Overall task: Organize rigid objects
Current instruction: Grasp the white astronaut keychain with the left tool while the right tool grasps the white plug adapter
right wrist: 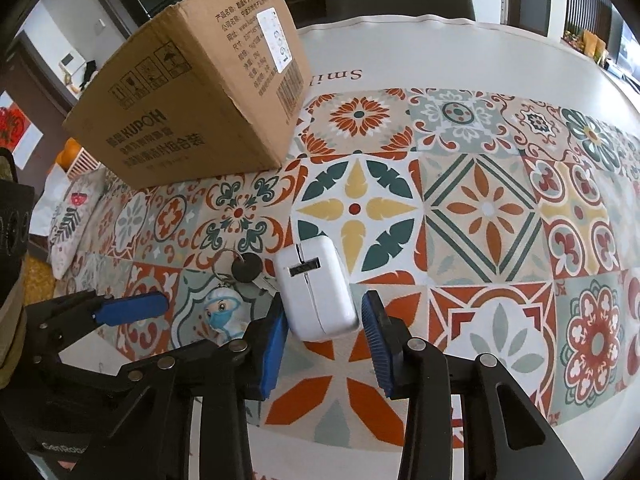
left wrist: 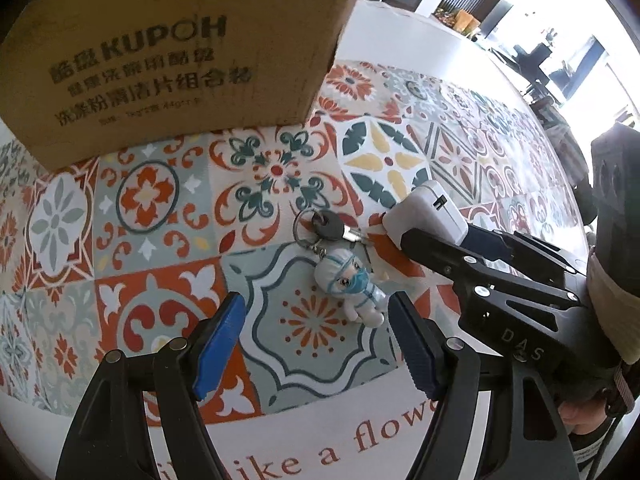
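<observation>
Clearly, from my left wrist camera, my left gripper hangs with its jaws standing apart and nothing between the blue pads; the little figure keychain lies on the patterned tablecloth just ahead of the gap, its ring and black-headed key beyond it, the key tip near the white charger. My right gripper reaches in from the right and straddles that charger. The cardboard box stands well behind, up and to the left, so I judge that is where things go, though its opening is out of sight. From my right wrist camera, my right gripper has narrowed around the charger: the left pad looks to touch its side, while a sliver of cloth shows before the right pad, so I cannot call it a firm hold yet. To do this well I would close squarely on the flat sides, low on the body, then lift straight up, because the key and figure sit just beside it and my left gripper is close on that side. Open cloth lies to the right and ahead; the table's near edge runs under my fingers, and the box blocks the far left
</observation>
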The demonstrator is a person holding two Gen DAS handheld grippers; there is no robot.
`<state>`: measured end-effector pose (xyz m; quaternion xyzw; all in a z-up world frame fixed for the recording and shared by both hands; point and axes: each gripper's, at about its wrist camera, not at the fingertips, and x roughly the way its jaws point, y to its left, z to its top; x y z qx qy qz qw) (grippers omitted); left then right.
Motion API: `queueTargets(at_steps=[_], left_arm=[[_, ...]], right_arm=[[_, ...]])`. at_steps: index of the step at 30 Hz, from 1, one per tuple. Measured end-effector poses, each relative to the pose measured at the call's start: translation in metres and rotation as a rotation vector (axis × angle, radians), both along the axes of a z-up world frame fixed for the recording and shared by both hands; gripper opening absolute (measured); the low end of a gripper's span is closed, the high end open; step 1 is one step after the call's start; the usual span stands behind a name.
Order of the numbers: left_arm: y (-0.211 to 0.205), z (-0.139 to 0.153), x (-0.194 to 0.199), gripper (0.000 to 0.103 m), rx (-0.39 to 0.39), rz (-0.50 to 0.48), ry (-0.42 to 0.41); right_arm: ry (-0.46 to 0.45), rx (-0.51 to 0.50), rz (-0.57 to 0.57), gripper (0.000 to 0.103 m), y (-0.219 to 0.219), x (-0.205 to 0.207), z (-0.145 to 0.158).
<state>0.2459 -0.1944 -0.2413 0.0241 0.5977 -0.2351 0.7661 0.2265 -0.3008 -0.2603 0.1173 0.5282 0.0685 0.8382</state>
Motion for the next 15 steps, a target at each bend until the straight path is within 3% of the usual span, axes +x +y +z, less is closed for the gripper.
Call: queueTargets(at_steps=[10, 15], left_arm=[[-0.028, -0.01, 0.004, 0.072, -0.002, -0.052, -0.009], [-0.037, -0.015, 0.006, 0.06, -0.02, -0.058, -0.002]], right_arm=[[-0.006, -0.007, -0.004, 0.04, -0.012, -0.002, -0.004], [-0.009, -0.002, -0.023, 0.039, -0.02, -0.002, -0.007]])
